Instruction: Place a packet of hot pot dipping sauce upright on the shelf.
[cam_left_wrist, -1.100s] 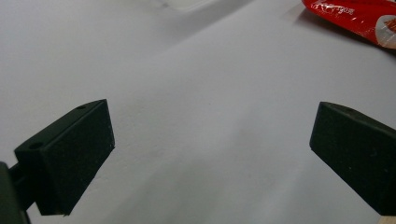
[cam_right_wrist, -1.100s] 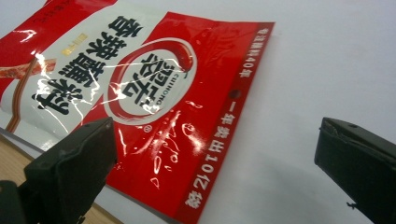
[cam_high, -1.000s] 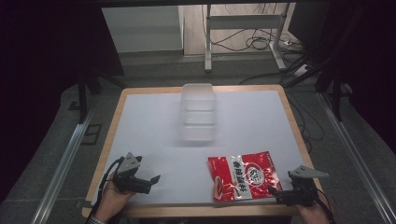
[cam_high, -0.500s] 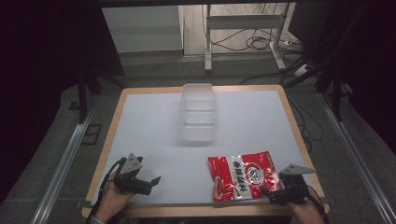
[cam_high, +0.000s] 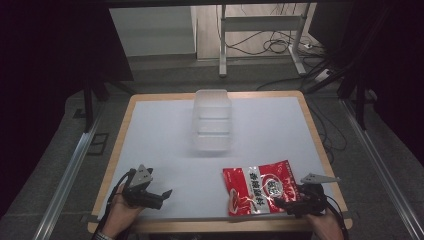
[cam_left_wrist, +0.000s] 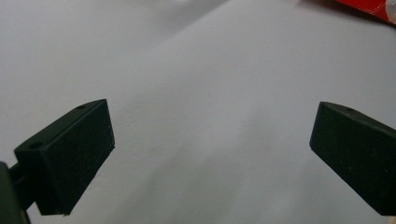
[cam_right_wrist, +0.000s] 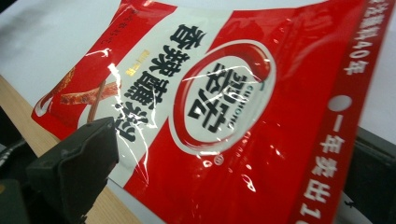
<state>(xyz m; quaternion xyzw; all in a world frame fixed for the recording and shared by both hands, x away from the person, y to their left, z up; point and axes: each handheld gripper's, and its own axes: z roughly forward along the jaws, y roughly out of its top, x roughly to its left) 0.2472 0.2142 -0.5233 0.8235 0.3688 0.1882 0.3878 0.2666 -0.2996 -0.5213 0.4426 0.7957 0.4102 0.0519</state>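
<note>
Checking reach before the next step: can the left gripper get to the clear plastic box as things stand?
Probably yes. The left gripper sits open at the near left of the table, and bare surface lies between it and the clear box. The red snack bag lies off to the right, out of that path.

In the right gripper view the red snack packet runs off the top, right and bottom edges, and it covers one jaw of the right gripper almost wholly — whether the jaws clamp it cannot be told. From above, that gripper's tips are too small and dark to read. The left gripper view cuts the packet to a red sliver at the top corner. The clear container is faint — its contents cannot be made out.
</note>
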